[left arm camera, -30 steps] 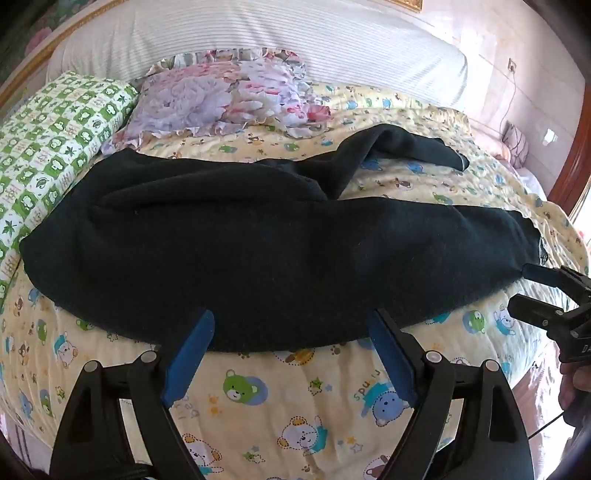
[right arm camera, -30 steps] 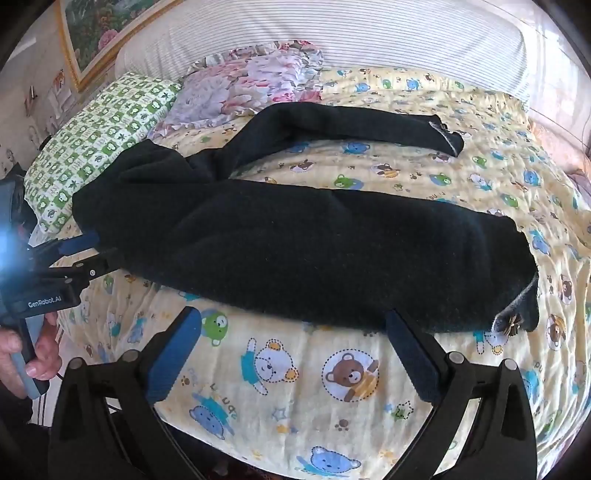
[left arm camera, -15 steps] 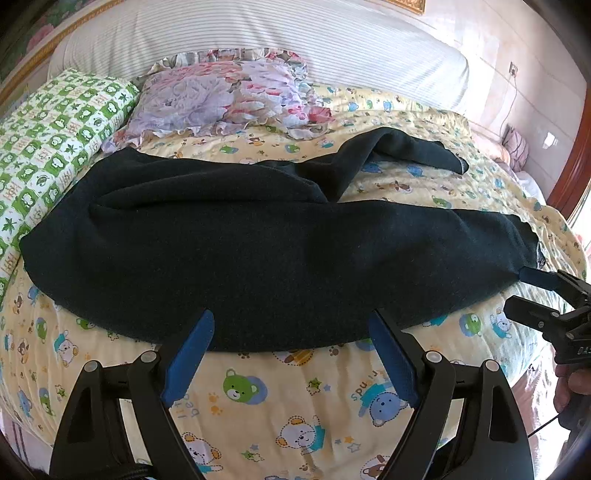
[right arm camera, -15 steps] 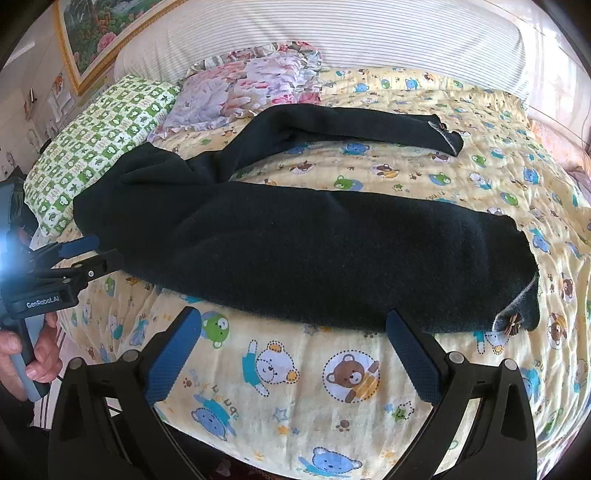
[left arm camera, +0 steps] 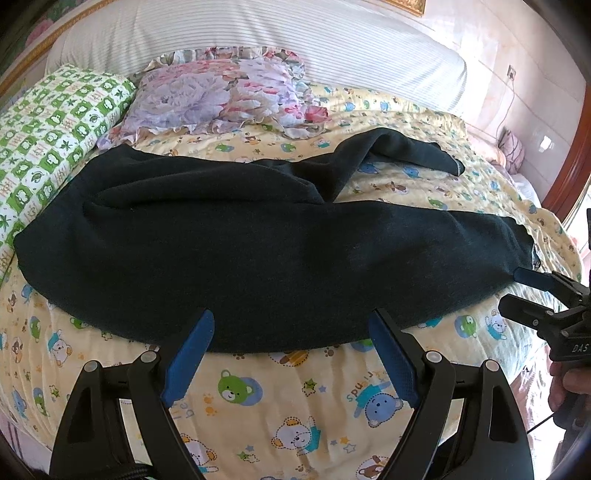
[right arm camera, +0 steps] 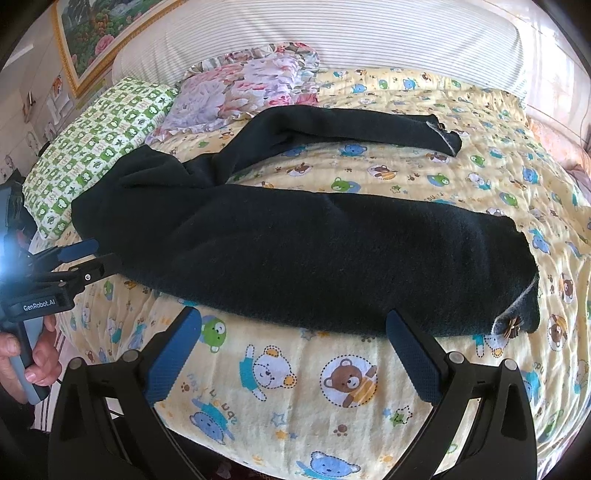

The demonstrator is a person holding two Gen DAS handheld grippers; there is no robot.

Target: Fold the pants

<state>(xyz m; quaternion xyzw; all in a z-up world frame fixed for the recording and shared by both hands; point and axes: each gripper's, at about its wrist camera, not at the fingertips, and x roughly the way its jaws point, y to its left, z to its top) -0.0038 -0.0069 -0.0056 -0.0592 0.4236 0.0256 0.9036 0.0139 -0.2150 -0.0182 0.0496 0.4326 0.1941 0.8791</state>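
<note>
I saw the dark knit pants (left arm camera: 258, 258) spread across the yellow bear-print bedspread (left arm camera: 295, 398), legs apart. My left tool (left arm camera: 291, 332) gaped wide at their near edge; the right tool (right arm camera: 295, 328) gaped likewise, empty. Only the right view showed the bow-trimmed cuff (right arm camera: 511, 325) and framed flower painting (right arm camera: 107, 33).

"GenRobot.AI" printed in white on the body of the left gripper (right arm camera: 90, 256), seen at far left of the right wrist view. "DAS" legible on the right gripper (left arm camera: 524, 291); remainder cut off. Mirrored lettering on the bedspread (right arm camera: 303, 402), unreadable.
</note>
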